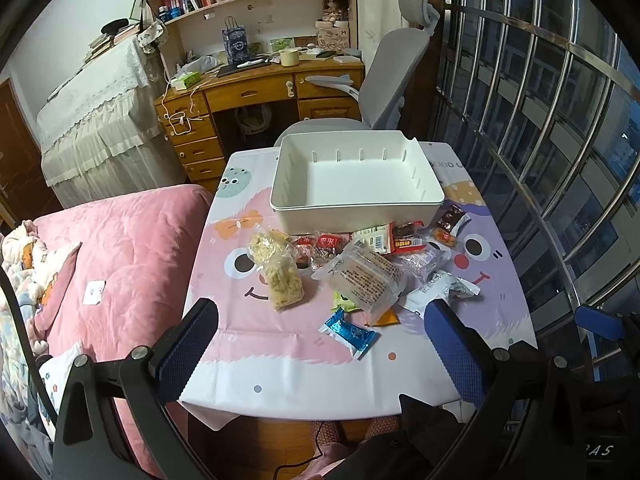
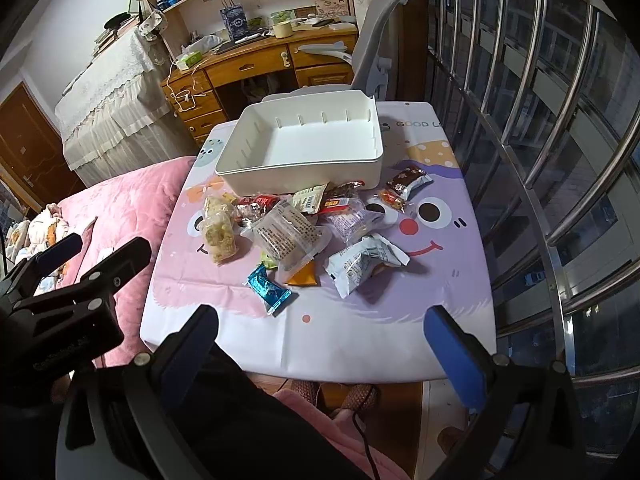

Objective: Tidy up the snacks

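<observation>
A white plastic bin (image 1: pixel 356 210) (image 2: pixel 296 182) stands empty at the far side of the small table (image 1: pixel 280 364), which wears a cartoon cloth. In front of it lies a heap of snacks: a puffed-rice bag (image 1: pixel 280 276) (image 2: pixel 218 228), a clear biscuit packet (image 1: pixel 364 276) (image 2: pixel 286 234), a blue foil packet (image 1: pixel 350 334) (image 2: pixel 270 286), a crumpled white packet (image 1: pixel 440 290) (image 2: pixel 360 264), red packets (image 1: pixel 328 244) and a brown one (image 1: pixel 452 216) (image 2: pixel 408 180). My left gripper (image 1: pixel 320 308) hovers open above the near table edge. My right gripper (image 2: pixel 320 314) is open too, beside it, holding nothing.
A pink quilted bed (image 1: pixel 120 264) adjoins the table's left side. Metal window bars (image 1: pixel 540 120) run close along the right. Behind the bin are a grey office chair (image 1: pixel 392 64) and a cluttered wooden desk (image 1: pixel 256 92). A black cable (image 2: pixel 360 420) trails on the floor below.
</observation>
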A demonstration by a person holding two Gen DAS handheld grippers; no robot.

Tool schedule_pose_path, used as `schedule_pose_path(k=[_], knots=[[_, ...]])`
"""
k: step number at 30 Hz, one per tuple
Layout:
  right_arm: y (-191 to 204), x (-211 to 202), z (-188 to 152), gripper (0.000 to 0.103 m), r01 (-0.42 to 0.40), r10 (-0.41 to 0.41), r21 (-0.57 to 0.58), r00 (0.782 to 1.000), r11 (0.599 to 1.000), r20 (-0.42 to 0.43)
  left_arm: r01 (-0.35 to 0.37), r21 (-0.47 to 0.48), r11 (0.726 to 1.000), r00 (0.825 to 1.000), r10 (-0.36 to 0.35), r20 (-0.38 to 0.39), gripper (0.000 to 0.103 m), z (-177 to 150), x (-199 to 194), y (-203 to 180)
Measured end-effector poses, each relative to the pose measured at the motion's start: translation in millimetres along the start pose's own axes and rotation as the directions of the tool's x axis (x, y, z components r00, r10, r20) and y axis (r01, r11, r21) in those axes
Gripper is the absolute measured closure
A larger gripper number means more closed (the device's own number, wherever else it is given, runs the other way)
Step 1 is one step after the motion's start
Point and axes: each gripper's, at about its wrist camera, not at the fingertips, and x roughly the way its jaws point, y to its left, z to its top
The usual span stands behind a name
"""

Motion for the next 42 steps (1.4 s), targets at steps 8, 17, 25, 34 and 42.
schedule_pose_path(k=[8, 17, 25, 34, 42], knots=[[-7, -1, -5, 0.000, -0.015, 0.015, -0.009, 1.000, 1.000, -0.001, -0.014, -0.017, 1.000, 1.000, 0.014, -0.003, 0.001, -7, -13, -7], [-17, -5, -12, 0.000, -0.044, 0.044, -0.021, 0.999, 0.999, 0.005, -0.020, -0.047, 0.999, 1.000, 0.021, 0.016, 0.001, -15, -21, -14], [-33, -9, -16, 0.000, -0.064, 0.064, -0.028, 0.998, 0.998, 0.003, -0.024, -0.078, 0.997, 1.000, 0.026, 0.013, 0.001, -27, -27, -30], [-57, -13, -21, 0.000, -0.094, 0.093, 0.009, 0.995, 0.996, 0.018, -0.067, -0.106, 0.992, 0.998, 0.068, 0.002, 0.001, -38, -32, -36], [-76, -8, -21, 0.000, -0.118, 0.118, 0.074, 0.993, 0.990, 0.005, -0.119, -0.093, 0.989, 0.992, 0.115, -0.043, 0.001, -38, -25, -37]])
